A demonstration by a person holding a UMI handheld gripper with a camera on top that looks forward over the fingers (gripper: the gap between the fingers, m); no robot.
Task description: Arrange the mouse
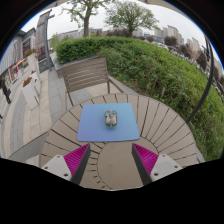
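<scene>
The mouse (110, 119) lies on a blue mat (108, 122) near the middle of a round slatted wooden tabletop (160, 125), and that is the relation the coming move turns on: it sits straight ahead of the tongs (110, 160), beyond the fingertips and roughly on the line that runs midway between them, with a stretch of bare mat and slats in between. The tongs stand apart, gripping nothing, their pink pads (76, 158) facing each other over the near edge of the tabletop. The mouse is small in this view; its long axis seems to run away from the tongs toward the far edge of the tabletop, perhaps turned a little, though that is hard to tell for certain. If so, a forward reach with the fingers as they are would probably bring one finger down each long side, which looks the natural hold. The mouse rests toward the far half of the mat, about centred between its left and right edges. Beyond the tabletop's far edge stands a wooden chair (84, 76), well clear of the path, with a hedge (150, 60) behind.
</scene>
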